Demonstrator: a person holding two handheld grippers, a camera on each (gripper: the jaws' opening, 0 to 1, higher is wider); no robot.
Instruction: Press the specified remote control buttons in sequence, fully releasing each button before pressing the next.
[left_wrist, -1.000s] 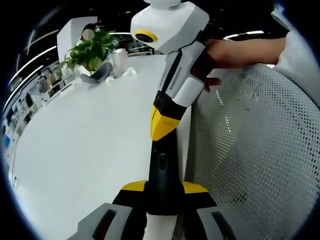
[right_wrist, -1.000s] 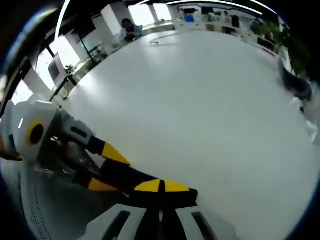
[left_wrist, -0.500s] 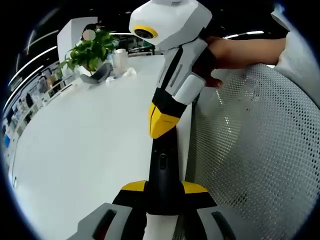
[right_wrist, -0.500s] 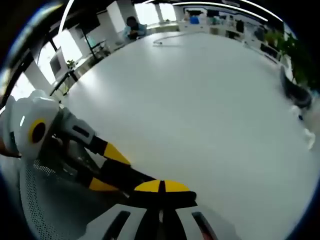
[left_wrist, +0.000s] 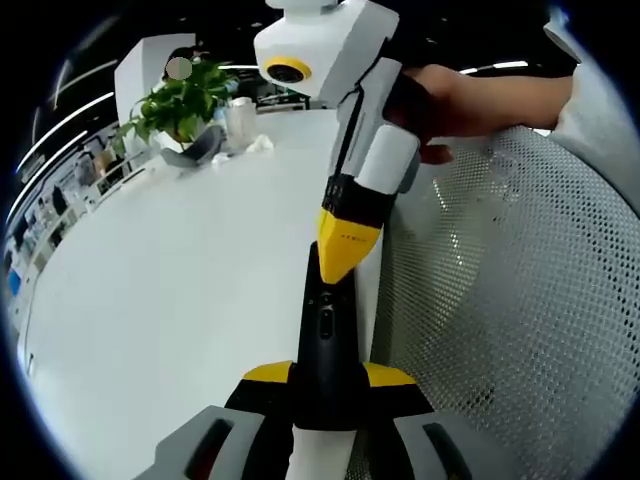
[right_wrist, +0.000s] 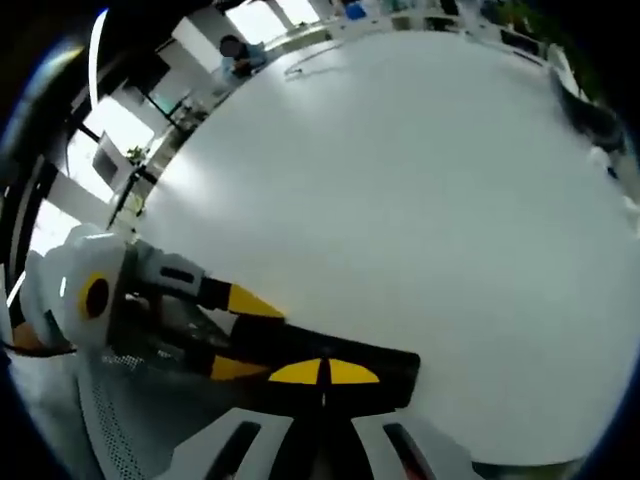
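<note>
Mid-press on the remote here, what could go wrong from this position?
The black remote is clamped in the left gripper near the white table edge; a hard push by the right gripper may tilt it. Its closed yellow tip looks wide, so it may hit a neighbouring button.

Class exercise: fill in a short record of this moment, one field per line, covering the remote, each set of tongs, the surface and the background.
Remote: black remote control, lying lengthwise between the left tongs' jaws
Left tongs: left tongs shut on the remote
Right tongs: right tongs, yellow tip down on the remote's far end, jaws together
Holder: a hand grips the right tongs' white body
Surface: white table
Beside table: white mesh chair
Background: potted plant at the table's far end
</note>
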